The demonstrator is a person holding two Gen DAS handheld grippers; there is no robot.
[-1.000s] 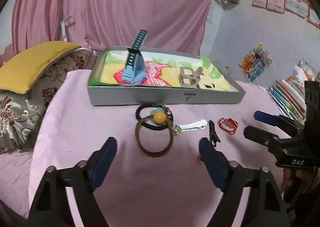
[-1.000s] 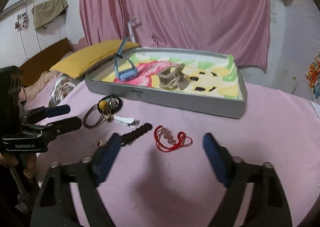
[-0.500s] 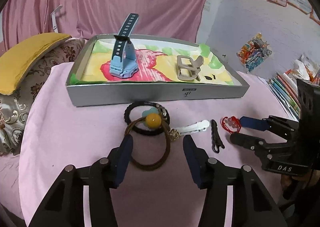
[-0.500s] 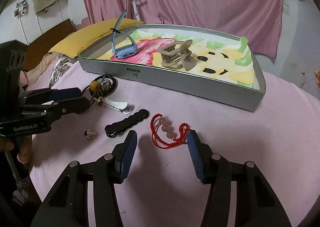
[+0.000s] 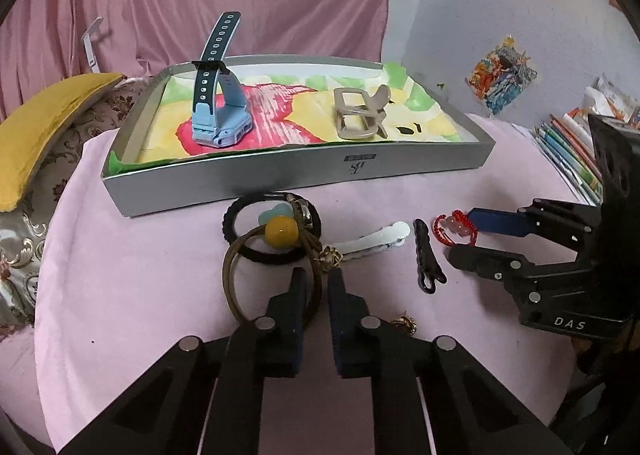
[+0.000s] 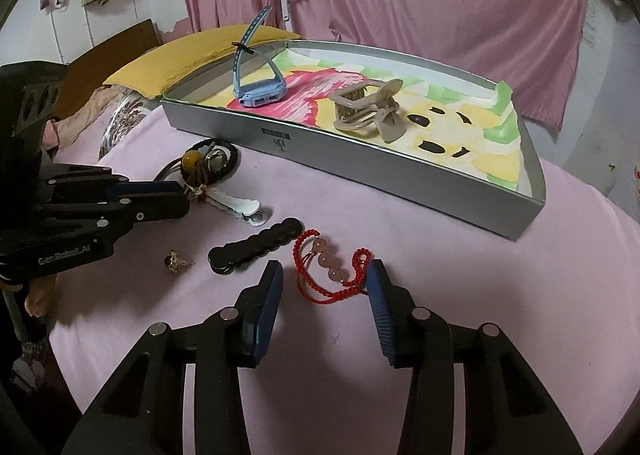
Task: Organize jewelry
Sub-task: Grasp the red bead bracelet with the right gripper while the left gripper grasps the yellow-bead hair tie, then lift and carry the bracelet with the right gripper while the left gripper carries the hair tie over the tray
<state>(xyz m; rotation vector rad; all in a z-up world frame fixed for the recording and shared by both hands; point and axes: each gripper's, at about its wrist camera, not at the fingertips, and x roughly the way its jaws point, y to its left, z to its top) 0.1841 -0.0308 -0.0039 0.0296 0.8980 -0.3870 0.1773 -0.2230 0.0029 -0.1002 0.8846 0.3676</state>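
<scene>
A grey tray with a colourful liner holds a blue watch and a beige claw clip. In front of it on the pink cloth lie a brown hair tie with a yellow bead, a black hair tie, a white clip, a black clip and a red bead bracelet. My left gripper is shut on the brown hair tie's band. My right gripper is open, its fingers on either side of the red bracelet.
A small gold earring lies near the front edge of the table. A yellow cushion sits at the left, books at the right. A pink curtain hangs behind.
My left gripper moved forward and closed on the brown hair tie. My right gripper came forward and narrowed around the red bracelet.
</scene>
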